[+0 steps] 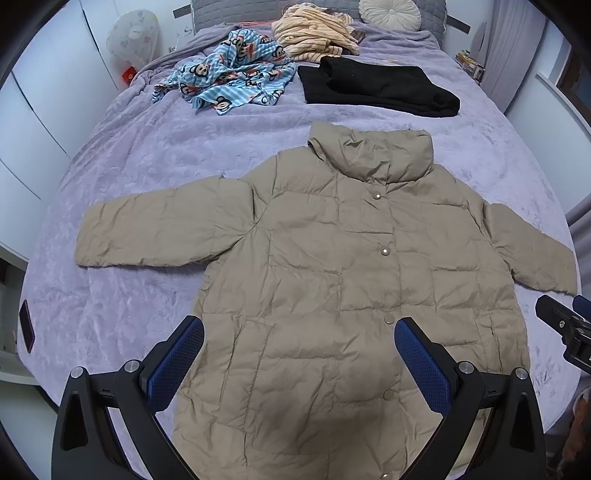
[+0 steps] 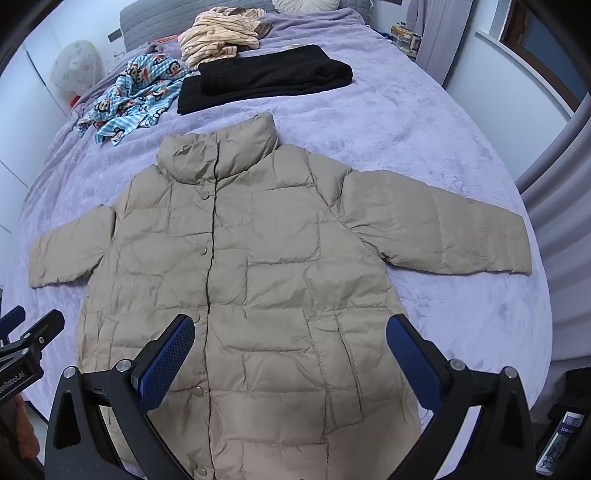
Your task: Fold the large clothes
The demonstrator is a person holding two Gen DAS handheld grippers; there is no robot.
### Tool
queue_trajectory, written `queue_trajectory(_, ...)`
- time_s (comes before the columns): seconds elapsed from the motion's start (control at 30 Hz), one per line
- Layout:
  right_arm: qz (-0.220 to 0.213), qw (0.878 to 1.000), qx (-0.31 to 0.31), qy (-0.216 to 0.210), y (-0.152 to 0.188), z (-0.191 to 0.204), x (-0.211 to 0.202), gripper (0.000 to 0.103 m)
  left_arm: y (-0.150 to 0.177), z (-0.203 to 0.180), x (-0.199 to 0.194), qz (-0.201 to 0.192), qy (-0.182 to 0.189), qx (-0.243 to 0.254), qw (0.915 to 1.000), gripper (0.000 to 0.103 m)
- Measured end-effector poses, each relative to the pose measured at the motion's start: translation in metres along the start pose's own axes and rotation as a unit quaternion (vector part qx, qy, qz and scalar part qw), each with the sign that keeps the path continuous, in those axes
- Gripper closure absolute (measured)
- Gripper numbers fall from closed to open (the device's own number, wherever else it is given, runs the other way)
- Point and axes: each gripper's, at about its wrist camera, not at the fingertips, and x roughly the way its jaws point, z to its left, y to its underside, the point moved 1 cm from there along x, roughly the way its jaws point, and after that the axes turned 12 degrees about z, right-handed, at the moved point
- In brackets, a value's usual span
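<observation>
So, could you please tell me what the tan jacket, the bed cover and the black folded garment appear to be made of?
Jacket: seemingly thin woven nylon or polyester over padding, faint sheen, going by its quilted puffy panels and fine crinkles; snaps look metallic.
Bed cover: likely plush fleece or velvet, matte lilac, with brushed nap marks.
Black garment: probably knit or fleece, matte and fuzzy; the weave is too small to tell.

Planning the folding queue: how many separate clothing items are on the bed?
4. A tan jacket lies spread flat nearest; behind it a folded black garment, a blue cartoon-print piece crumpled left, and a striped cream pile farthest, possibly hiding more.
</observation>
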Motion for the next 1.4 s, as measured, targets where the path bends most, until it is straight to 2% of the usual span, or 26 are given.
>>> queue_trajectory(1.4, 0.001, 1.000, -0.003, 0.002, -0.0037, 0.0060, 0.0020, 0.000, -0.0041, 0.0027, 0.0044, 0.005, 0.002, 0.000, 1.0000, 0.000)
